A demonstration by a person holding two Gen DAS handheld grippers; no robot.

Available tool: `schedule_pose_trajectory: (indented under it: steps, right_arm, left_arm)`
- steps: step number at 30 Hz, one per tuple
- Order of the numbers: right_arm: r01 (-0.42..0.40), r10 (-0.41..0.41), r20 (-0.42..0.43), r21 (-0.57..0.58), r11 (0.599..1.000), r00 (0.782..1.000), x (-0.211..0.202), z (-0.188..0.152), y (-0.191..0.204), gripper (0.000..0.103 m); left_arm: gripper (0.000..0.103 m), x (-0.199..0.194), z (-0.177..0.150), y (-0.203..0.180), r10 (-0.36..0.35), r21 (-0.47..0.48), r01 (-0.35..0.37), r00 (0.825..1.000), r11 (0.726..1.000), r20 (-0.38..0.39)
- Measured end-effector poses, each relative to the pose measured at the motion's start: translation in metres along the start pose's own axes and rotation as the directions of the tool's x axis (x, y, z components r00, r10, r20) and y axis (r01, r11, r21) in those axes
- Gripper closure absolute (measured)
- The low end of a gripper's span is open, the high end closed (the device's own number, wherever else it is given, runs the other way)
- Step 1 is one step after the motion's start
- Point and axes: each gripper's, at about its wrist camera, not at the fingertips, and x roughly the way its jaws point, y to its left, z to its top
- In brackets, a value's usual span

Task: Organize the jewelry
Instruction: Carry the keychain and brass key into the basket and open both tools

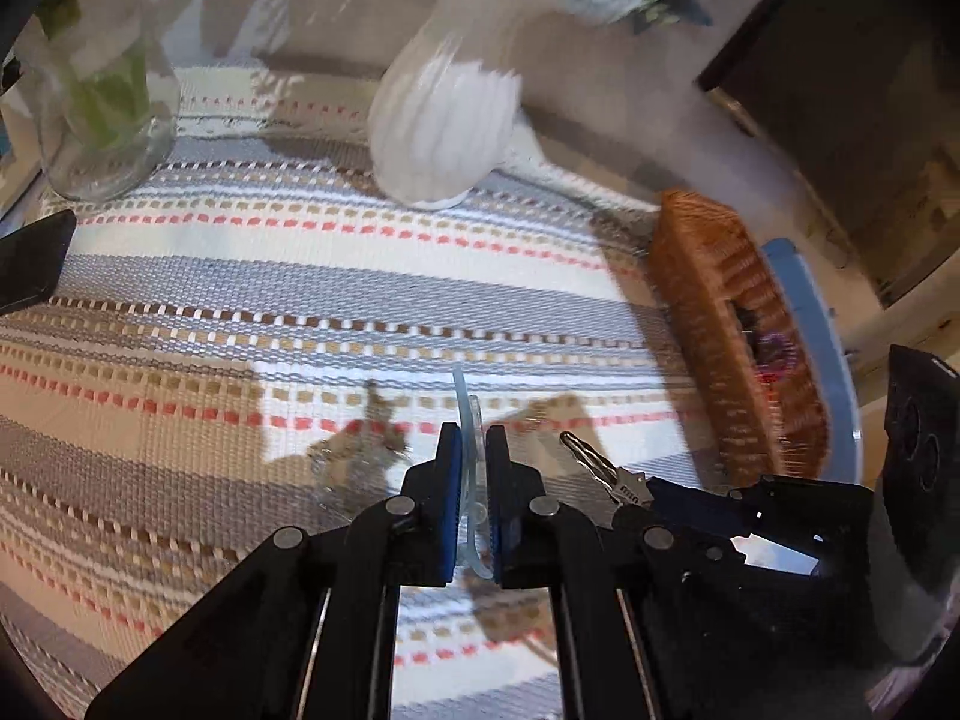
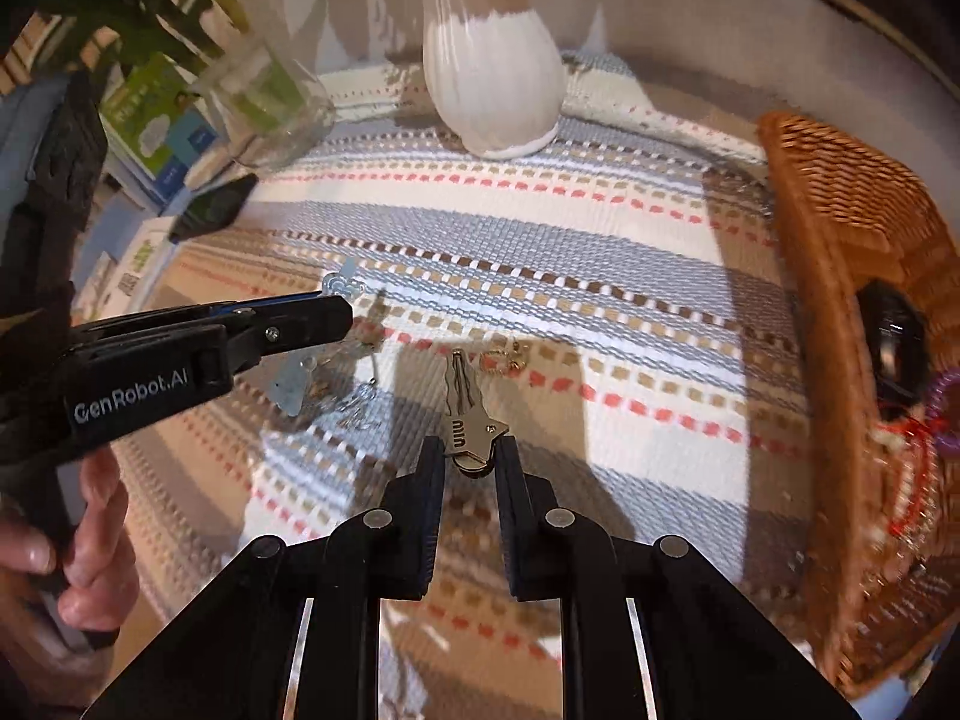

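My left gripper [image 1: 474,450] is shut on a pale blue translucent hair clip [image 1: 467,414], held above the striped mat. It shows from the side in the right wrist view [image 2: 336,309], with the clip's end [image 2: 343,283] past its tip. My right gripper [image 2: 471,450] is shut on a silver hair clip [image 2: 465,399]; it also shows in the left wrist view [image 1: 600,462]. Small jewelry pieces [image 2: 507,358] and a tangle of clips [image 2: 336,387] lie on the mat. The wicker basket [image 2: 840,252] at the right holds a dark watch [image 2: 894,342] and beaded strings [image 2: 918,438].
A white ribbed vase [image 2: 492,84] and a glass jar with green stems [image 2: 270,102] stand at the mat's far edge. A black object [image 2: 213,207] lies at the far left. The basket [image 1: 714,324] sits on a blue tray [image 1: 810,312].
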Motion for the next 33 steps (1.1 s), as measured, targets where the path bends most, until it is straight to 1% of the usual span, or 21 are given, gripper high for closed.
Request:
schedule_pose_trajectory:
  steps: [3, 8, 12, 16, 20, 21, 24, 27, 29, 33]
  right_arm:
    - [-0.013, 0.012, 0.024, 0.007, 1.000, 1.000, -0.024, -0.006, -0.004, 0.086]
    - [-0.016, 0.012, 0.071, 0.054, 0.998, 0.997, -0.064, -0.014, -0.022, 0.086]
    - [0.005, -0.019, 0.121, 0.115, 0.993, 0.992, -0.097, -0.020, -0.049, 0.086]
    - [0.050, -0.081, 0.165, 0.185, 0.981, 0.983, -0.125, -0.025, -0.086, 0.086]
    - [0.083, -0.133, 0.181, 0.262, 0.961, 0.974, -0.140, -0.029, -0.129, 0.086]
    - [0.091, -0.148, 0.181, 0.288, 0.953, 0.972, -0.142, -0.029, -0.145, 0.086]
    - [0.110, -0.177, 0.175, 0.338, 0.935, 0.968, -0.140, -0.024, -0.179, 0.086]
    - [0.119, -0.193, 0.166, 0.375, 0.919, 0.967, -0.130, -0.012, -0.209, 0.086]
    - [0.128, -0.203, 0.160, 0.385, 0.914, 0.966, -0.124, -0.006, -0.223, 0.086]
    - [0.133, -0.200, 0.138, 0.388, 0.912, 0.970, -0.104, 0.009, -0.248, 0.086]
  left_arm:
    - [0.098, -0.014, -0.002, -0.014, -0.023, 0.021, 0.023, 1.000, 1.000, 0.018]
    - [0.098, -0.031, 0.006, -0.057, -0.062, 0.097, 0.058, 0.997, 0.994, 0.041]
    - [0.098, -0.033, 0.018, -0.097, -0.101, 0.170, 0.092, 0.994, 0.981, 0.049]
    - [0.098, -0.024, 0.030, -0.135, -0.141, 0.231, 0.128, 0.989, 0.965, 0.040]
    - [0.097, -0.001, 0.041, -0.171, -0.171, 0.277, 0.163, 0.985, 0.947, 0.005]
    - [0.097, 0.010, 0.045, -0.181, -0.178, 0.287, 0.175, 0.984, 0.942, -0.013]
    - [0.097, 0.037, 0.051, -0.201, -0.183, 0.299, 0.191, 0.982, 0.935, -0.055]
    - [0.098, 0.063, 0.058, -0.218, -0.180, 0.300, 0.197, 0.980, 0.934, -0.081]
    - [0.098, 0.079, 0.065, -0.227, -0.168, 0.301, 0.188, 0.982, 0.935, -0.090]
    - [0.098, 0.109, 0.084, -0.234, -0.144, 0.277, 0.167, 0.984, 0.946, -0.102]
